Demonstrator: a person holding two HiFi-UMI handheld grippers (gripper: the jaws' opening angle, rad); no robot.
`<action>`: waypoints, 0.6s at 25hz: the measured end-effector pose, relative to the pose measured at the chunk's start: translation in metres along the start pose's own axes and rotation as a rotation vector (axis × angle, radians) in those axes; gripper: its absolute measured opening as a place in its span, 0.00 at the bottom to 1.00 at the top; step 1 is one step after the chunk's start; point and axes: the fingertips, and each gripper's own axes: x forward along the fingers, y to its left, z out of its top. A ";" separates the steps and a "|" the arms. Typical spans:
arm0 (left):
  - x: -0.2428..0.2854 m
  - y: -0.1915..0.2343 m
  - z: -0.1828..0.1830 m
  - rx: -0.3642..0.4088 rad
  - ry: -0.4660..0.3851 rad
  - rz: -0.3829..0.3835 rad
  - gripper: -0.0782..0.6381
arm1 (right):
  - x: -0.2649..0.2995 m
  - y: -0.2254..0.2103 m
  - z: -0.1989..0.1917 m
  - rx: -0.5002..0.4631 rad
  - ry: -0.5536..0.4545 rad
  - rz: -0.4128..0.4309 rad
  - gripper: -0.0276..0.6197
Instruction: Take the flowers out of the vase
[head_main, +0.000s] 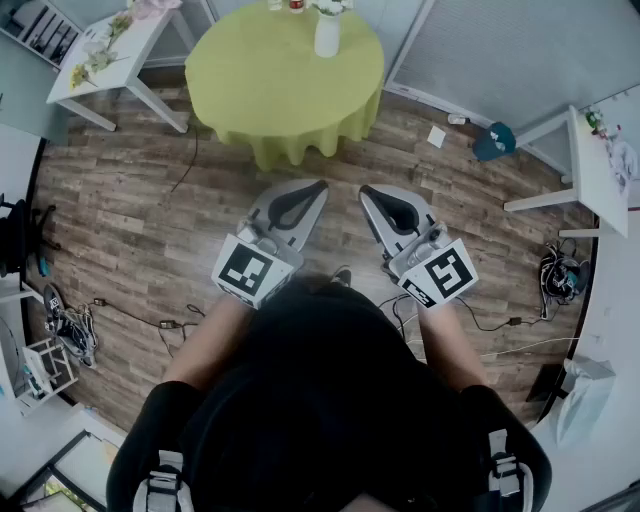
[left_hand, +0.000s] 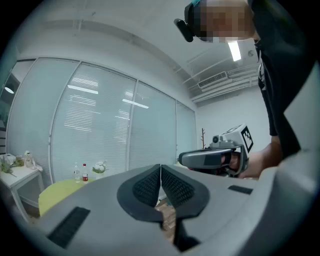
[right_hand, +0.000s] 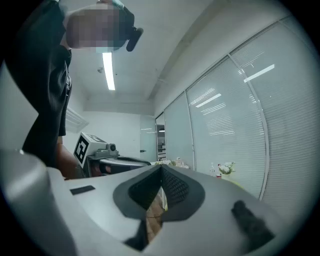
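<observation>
At the top of the head view, a white vase (head_main: 327, 35) is being carried upright by a round surface (head_main: 270, 90) draped in lime-green cloth, near its far edge. The flowers (head_main: 330, 7) are sitting in the vase mouth. They are white blooms, partly cut off by the frame. A red-labelled bottle (head_main: 296, 5) is standing just left of the vase.

The left tool (head_main: 316, 187) and the right tool (head_main: 366, 190) are being held level and side by side over the wood floor (head_main: 150, 200). Both are aimed toward the round surface and are well apart from it.

In the left gripper view the left tool's jaws are being pressed together with nothing between the pads. The flowers (left_hand: 100, 166) and the red-labelled bottle (left_hand: 85, 173) are being shown far off to the left, on the green cloth. The right tool (left_hand: 210, 159) is being seen just beside, to the right.

In the right gripper view the right tool (right_hand: 161, 169) is likewise closed and empty. The flowers (right_hand: 227, 168) are being shown small in the distance, against the blinds.

A white side surface (head_main: 110, 45) at the upper left of the head view is carrying further flowers. Cables (head_main: 140, 320) are lying on the floor.
</observation>
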 end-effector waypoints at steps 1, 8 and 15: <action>0.001 -0.003 0.000 -0.001 -0.003 0.003 0.13 | -0.003 -0.001 -0.001 -0.002 0.004 0.002 0.07; 0.020 -0.026 0.003 0.003 0.012 0.040 0.13 | -0.029 -0.017 -0.011 0.015 0.021 0.017 0.07; 0.029 -0.032 -0.003 -0.017 0.018 0.103 0.13 | -0.040 -0.022 -0.015 0.015 0.015 0.078 0.07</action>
